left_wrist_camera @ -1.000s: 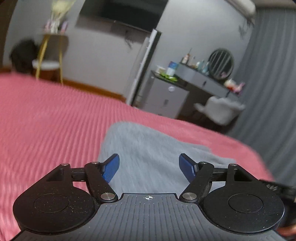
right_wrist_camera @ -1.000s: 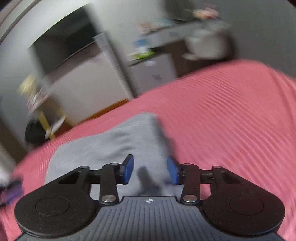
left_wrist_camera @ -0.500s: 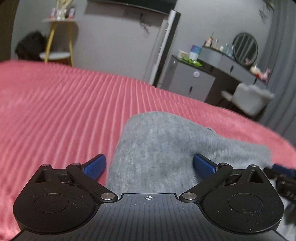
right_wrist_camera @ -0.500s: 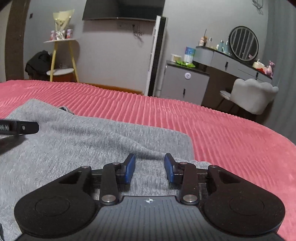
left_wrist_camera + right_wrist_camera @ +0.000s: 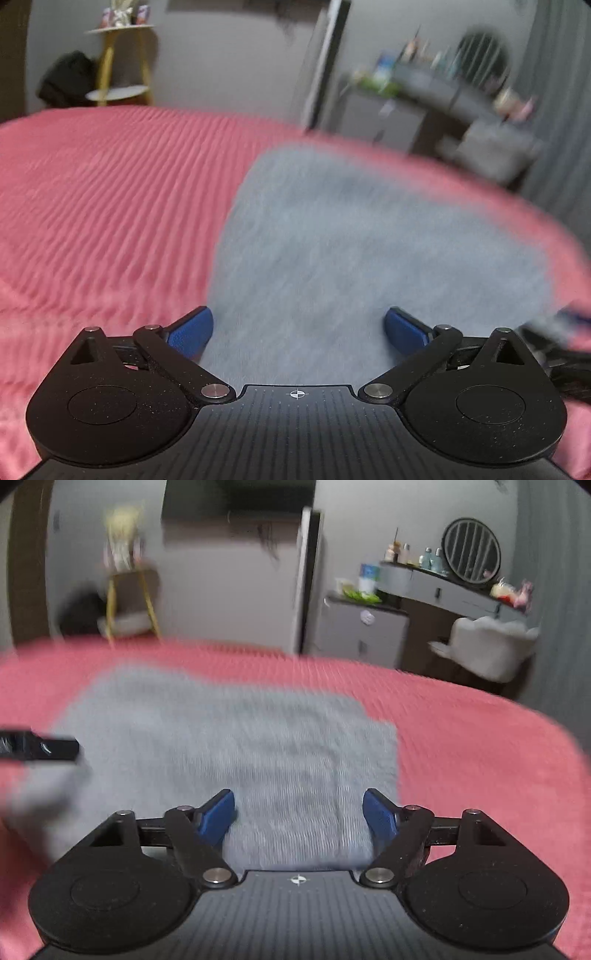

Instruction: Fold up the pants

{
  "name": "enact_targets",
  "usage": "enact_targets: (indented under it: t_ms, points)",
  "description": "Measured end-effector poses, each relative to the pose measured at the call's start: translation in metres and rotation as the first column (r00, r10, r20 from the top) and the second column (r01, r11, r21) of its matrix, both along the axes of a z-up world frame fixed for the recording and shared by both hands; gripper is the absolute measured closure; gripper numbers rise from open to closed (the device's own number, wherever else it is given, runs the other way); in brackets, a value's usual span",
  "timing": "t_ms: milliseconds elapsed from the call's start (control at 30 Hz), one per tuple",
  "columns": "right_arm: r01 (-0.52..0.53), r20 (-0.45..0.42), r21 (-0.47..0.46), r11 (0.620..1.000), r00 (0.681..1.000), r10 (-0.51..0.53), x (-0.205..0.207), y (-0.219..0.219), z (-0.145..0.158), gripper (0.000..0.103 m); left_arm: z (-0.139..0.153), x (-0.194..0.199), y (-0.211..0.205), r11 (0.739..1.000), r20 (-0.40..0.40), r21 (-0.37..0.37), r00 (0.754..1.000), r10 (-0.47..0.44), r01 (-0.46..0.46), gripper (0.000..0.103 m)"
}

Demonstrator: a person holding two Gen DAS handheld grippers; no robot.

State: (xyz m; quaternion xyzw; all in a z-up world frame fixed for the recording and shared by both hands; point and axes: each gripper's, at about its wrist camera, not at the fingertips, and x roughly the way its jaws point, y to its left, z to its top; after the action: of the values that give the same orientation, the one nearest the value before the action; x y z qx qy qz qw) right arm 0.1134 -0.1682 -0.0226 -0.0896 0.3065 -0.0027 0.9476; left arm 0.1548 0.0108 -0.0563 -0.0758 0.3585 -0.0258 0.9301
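Grey pants (image 5: 354, 251) lie folded in a flat block on the pink ribbed bedspread (image 5: 103, 192); they also show in the right wrist view (image 5: 236, 749). My left gripper (image 5: 298, 328) is open and empty, above the near left edge of the pants. My right gripper (image 5: 298, 812) is open and empty, above their near right part. The left gripper's tip (image 5: 40, 746) pokes in at the left of the right wrist view. Both views are blurred by motion.
Behind the bed stand a yellow-legged side table (image 5: 129, 602), a tall white unit (image 5: 306, 579), a grey cabinet (image 5: 362, 631), a dresser with a round mirror (image 5: 471, 550) and a white chair (image 5: 487, 646). Grey curtains hang at the right.
The right gripper's jaws have opened wide from a narrow gap. Both grippers have pulled back from the pants, so more of the folded block is in view.
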Motion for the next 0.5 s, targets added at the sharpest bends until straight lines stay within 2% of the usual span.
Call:
enact_targets:
  t_ms: [67,100,167,200,267,300,367,433,500]
  points:
    - [-0.047,-0.008,-0.124,0.991,0.999,0.046,-0.003,0.012,-0.008,0.026,0.004,-0.004,-0.009,0.998,0.029,0.063,1.0,-0.011,0.009,0.0]
    - [-0.049,-0.018,-0.151,0.987,0.999,0.046,-0.002,0.015,-0.01,0.026,0.01,-0.008,-0.012,0.995,0.026,0.095,1.0,-0.018,0.015,0.0]
    - [-0.024,-0.034,-0.131,0.991,0.999,0.02,-0.003,0.016,-0.002,0.026,0.02,-0.021,-0.011,0.995,0.008,0.095,1.0,-0.028,0.027,0.0]
    - [-0.007,-0.046,-0.11,0.994,0.999,0.002,-0.006,0.015,0.005,0.024,0.025,-0.032,-0.008,0.997,0.001,0.064,0.999,-0.046,0.046,0.0]
    - [0.033,-0.077,-0.015,0.999,0.996,-0.034,-0.023,0.008,0.014,0.004,0.027,-0.056,0.0,0.996,-0.032,-0.019,0.996,-0.084,0.083,0.0]
    - [0.041,-0.115,0.051,0.998,0.993,-0.034,-0.033,0.002,0.013,0.004,0.025,-0.063,0.0,0.995,-0.064,-0.049,0.994,-0.085,0.082,0.0]
    - [0.058,-0.221,0.105,0.993,0.975,-0.034,-0.046,-0.001,0.004,0.004,0.02,-0.081,0.002,0.995,-0.121,-0.082,0.99,-0.07,0.06,0.0]
    - [0.097,-0.297,0.079,0.992,0.952,-0.07,-0.055,0.005,-0.004,0.004,0.015,-0.093,-0.004,0.998,-0.169,-0.058,0.984,-0.048,0.039,0.0]
    - [0.093,-0.29,0.051,0.994,0.954,-0.075,-0.064,0.016,-0.001,0.004,0.019,-0.101,-0.015,0.998,-0.167,0.05,0.985,-0.034,0.043,0.0]
